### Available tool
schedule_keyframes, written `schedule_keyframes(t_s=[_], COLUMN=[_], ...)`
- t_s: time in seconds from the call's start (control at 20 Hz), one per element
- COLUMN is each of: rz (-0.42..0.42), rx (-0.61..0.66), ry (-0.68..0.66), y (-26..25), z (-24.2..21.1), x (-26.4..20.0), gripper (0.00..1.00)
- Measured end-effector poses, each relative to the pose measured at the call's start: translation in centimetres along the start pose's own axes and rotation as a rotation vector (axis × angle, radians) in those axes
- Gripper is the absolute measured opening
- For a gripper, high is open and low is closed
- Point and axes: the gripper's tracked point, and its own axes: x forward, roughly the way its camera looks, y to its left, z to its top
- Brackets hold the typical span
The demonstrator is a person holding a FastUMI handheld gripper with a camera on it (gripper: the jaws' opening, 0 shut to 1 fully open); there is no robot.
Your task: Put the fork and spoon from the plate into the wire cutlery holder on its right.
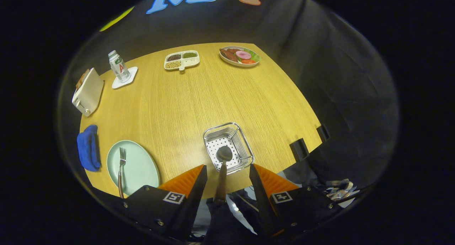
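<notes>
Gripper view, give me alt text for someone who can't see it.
The tongs stand open, a spoon between them over the wire cutlery holder. A fork lies on the green plate to the left.

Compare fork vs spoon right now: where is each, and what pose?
The fork lies flat on the pale green plate, untouched; the spoon stands between the fingers of the tool, which are spread with gaps either side, so the grip is unclear. The fork's tines point away from the tool; the spoon's bowl sits over the wire cutlery holder, right of the plate. Both are metal.
</notes>
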Motion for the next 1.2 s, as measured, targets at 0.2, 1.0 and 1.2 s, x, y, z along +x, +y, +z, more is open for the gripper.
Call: schedule_keyframes(t_s=[0.2,1.0,1.2], rz=[0.014,0.085,0.117], rx=[-0.018,-0.206,-0.242], ry=[-0.028,-0.11,-0.11], y=[0.8,9.5,12.9], z=[0.4,0.2,-1.1], x=[-0.3,-2.6,-3.0], gripper=[0.74,0.73,0.74])
